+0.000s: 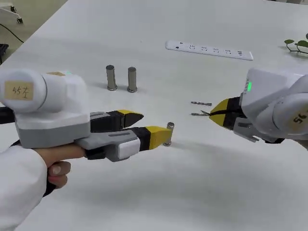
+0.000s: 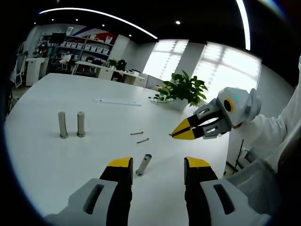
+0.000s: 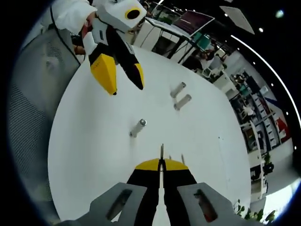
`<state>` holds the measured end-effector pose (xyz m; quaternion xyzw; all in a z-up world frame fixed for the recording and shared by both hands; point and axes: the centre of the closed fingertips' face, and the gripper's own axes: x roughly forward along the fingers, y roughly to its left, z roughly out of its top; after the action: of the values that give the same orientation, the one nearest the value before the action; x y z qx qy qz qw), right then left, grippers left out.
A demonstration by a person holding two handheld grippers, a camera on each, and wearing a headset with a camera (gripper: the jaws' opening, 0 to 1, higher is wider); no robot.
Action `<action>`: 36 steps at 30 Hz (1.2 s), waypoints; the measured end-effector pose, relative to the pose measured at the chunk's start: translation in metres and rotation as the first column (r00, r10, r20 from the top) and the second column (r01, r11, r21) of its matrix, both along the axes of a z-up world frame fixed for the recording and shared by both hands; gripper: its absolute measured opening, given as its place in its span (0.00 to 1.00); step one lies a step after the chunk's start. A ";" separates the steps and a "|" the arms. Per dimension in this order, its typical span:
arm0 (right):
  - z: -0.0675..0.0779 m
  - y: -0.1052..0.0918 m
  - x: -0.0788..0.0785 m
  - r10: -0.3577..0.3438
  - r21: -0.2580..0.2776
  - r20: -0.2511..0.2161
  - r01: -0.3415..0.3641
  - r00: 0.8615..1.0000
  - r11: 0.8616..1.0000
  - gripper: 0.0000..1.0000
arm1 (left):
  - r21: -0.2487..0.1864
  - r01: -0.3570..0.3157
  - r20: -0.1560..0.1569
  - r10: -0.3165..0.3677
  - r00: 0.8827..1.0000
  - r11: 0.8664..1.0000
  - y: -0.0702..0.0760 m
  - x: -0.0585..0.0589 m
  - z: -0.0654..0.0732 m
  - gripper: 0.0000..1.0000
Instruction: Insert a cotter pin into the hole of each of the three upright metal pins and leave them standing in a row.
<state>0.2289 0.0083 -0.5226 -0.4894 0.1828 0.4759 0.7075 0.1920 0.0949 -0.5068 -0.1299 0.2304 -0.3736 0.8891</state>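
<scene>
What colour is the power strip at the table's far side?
Long white power strip, clearest in head view.

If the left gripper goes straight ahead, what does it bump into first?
Probably the lone metal pin, which stands just ahead, between the left gripper's open jaws.

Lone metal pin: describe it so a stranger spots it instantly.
On the white table, this side of the power strip, two metal pins stand side by side. The lone metal pin stands apart from them, at the left gripper's tips.
</scene>
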 end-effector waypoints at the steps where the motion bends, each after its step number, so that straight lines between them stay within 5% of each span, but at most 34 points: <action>1: 0.001 0.001 -0.001 0.008 -0.009 0.012 -0.008 1.000 1.000 0.00 | -0.003 0.003 -0.002 -0.003 1.000 1.000 -0.002 0.000 0.000 0.40; 6: -0.001 0.006 -0.010 0.046 -0.049 0.061 -0.043 0.997 0.998 0.00 | -0.013 0.026 -0.009 -0.027 1.000 1.000 -0.011 0.000 -0.001 0.36; 25: 0.013 0.032 -0.031 0.144 -0.044 0.180 -0.139 0.973 0.989 0.00 | -0.029 0.116 -0.005 -0.116 0.993 0.993 -0.036 0.002 0.000 0.22; 36: 0.015 0.041 -0.035 0.171 -0.045 0.189 -0.165 0.967 0.985 0.00 | -0.056 0.126 0.014 -0.125 0.992 0.990 -0.043 0.005 0.006 0.11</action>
<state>0.1943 0.0492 -0.5078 -0.5568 0.0785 0.4821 0.6718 0.1970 0.0523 -0.5008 -0.1382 0.2229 -0.4359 0.8609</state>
